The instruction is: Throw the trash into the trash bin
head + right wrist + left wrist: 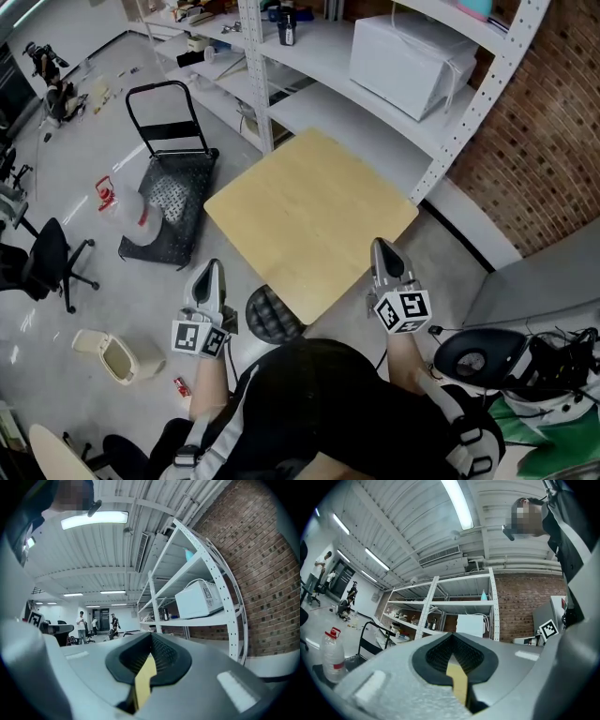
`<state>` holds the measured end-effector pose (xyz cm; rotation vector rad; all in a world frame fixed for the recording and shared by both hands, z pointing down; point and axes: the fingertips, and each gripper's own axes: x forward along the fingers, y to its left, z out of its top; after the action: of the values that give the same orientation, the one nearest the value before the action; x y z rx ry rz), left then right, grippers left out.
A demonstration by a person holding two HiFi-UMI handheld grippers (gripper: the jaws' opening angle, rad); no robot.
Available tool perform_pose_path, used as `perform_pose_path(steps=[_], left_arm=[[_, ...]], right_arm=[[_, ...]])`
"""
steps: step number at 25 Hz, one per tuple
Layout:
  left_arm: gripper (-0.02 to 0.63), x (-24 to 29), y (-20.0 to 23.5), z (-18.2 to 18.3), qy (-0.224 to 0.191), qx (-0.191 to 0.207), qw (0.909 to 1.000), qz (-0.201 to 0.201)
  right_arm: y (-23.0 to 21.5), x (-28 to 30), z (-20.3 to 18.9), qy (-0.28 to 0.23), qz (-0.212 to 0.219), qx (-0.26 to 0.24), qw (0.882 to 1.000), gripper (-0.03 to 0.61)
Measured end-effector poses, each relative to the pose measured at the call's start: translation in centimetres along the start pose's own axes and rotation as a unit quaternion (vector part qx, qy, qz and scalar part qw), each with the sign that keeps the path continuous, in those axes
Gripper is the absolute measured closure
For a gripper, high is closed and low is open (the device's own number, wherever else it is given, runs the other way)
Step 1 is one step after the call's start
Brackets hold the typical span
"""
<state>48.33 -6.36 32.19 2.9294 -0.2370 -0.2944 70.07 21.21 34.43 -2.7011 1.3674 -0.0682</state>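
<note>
Beside the bare wooden surface (309, 216), both grippers pressed together and empty

The left gripper (212, 269) hangs off the surface's near-left edge and the right gripper (380, 247) sits over its near-right corner. Each one's own view shows the jaws closed on each other with nothing pinched. The trash is all down on the floor, well off to the left. A clear bottle with a red cap (142, 214) stands right by the black hand cart (173, 192), a red bit (105, 192) lies just past it, and a small red scrap (181, 385) lies near the person's left arm. A beige trash bin (114, 356) lies tipped over on the floor, left of the left gripper. A dark round mesh thing (272, 314) sits under the surface's near corner, can't tell what it is.
</note>
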Motion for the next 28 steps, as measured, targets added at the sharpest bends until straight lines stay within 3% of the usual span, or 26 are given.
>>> perform_pose_path(steps=[9,16,22,28], left_arm=[[0.614,-2.7,1.5,0.9,-0.006,0.019,0.9978,0.064],[0.614,-6.9,3.8,1.5,-0.023,0.037,0.9889,0.142],[0.614,-11.8,4.6,2.8,-0.021,0.052,0.9729,0.224],[0.614,-17.5,4.7,3.7,-0.033,0.067,0.9520,0.297]], right_arm=[[3.0,4.8,-0.4,0.006,0.078,-0.003,0.997,0.572],[7.1,8.3,-1.2,0.020,0.163,-0.008,0.986,0.572],[11.2,10.8,-2.3,0.040,0.237,0.011,0.971,0.572],[17.4,11.9,-3.2,0.051,0.331,0.026,0.942,0.572]])
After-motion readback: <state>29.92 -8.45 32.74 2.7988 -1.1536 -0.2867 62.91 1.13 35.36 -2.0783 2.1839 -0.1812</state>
